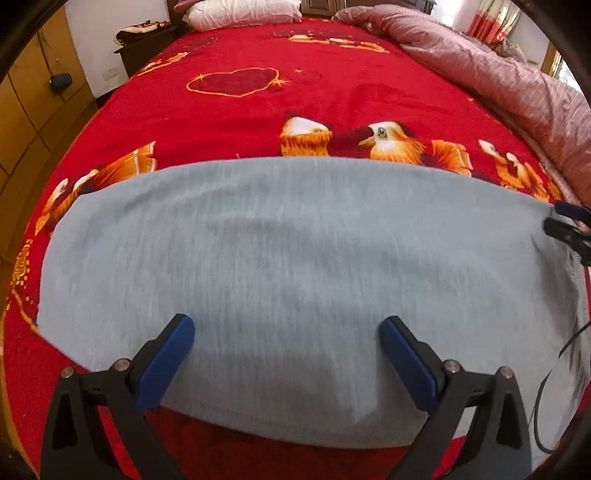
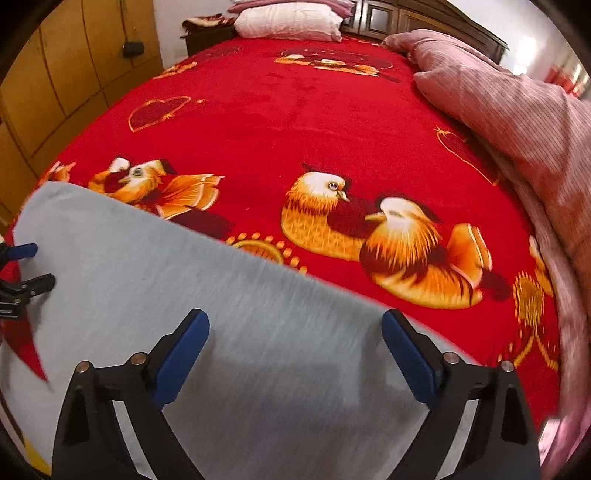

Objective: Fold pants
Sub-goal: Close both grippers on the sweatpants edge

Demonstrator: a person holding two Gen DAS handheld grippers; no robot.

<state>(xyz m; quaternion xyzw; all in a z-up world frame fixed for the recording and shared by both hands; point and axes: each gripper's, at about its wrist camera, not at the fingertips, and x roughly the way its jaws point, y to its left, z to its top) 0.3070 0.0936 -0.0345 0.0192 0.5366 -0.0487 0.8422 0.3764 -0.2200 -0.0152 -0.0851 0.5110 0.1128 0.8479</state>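
Light grey pants [image 1: 295, 258] lie flat across the near part of a red bed, folded into a wide band; they also show in the right wrist view [image 2: 221, 332]. My left gripper [image 1: 288, 328] is open, its blue-padded fingers spread just above the near edge of the pants, holding nothing. My right gripper [image 2: 295, 321] is open above the right end of the pants, empty. The right gripper also shows at the right edge of the left wrist view [image 1: 567, 225]. The left gripper shows at the left edge of the right wrist view [image 2: 26, 266].
The red blanket [image 1: 258, 110] with orange duck and heart prints covers the bed. A pink quilt [image 2: 517, 122] is bunched along the right side. White pillows [image 2: 288, 22] lie at the head. Wooden cabinets [image 2: 74, 74] and a dark nightstand [image 1: 144, 44] stand to the left.
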